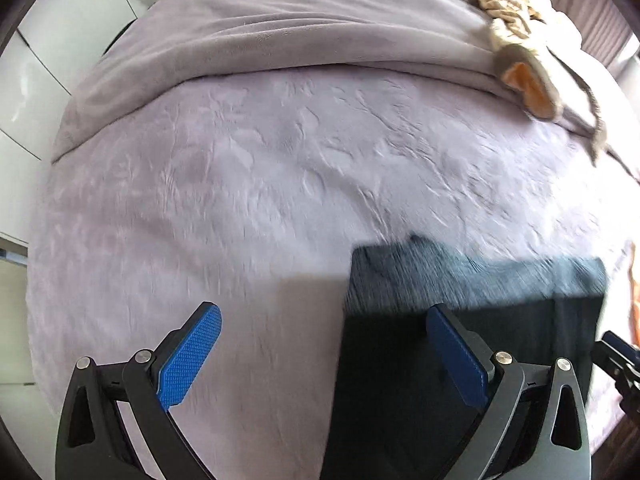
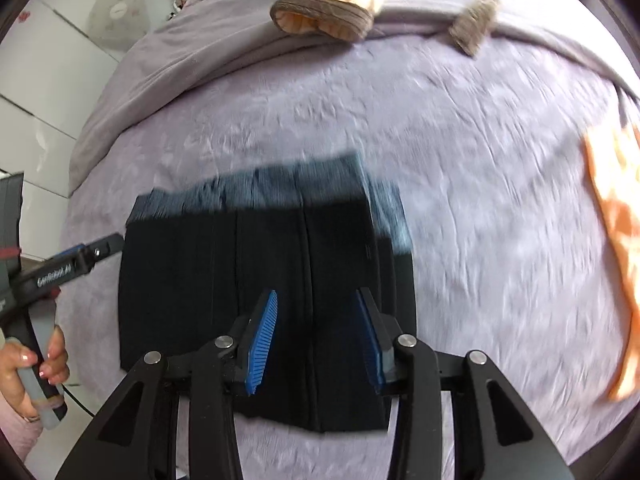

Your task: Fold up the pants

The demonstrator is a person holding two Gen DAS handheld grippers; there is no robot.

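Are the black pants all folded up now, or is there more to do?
Nearly done, it looks like. The black pants already lie on the purple bed cover as a flat, tidy rectangle. Nothing is in hand: the left gripper is wide open beside them, and the right gripper hangs open above them, pinching nothing. What may be left is one more fold or a smoothing. Other clothes wait behind.

The folded black cloth pants [image 2: 224, 300] look matt and smooth. The lilac plush bed cover [image 1: 280, 168] is soft, with an embossed nap. The tongs' blue pads [image 1: 188, 360] are ribbed rubbery plastic on matt black plastic arms with shiny metal pins.
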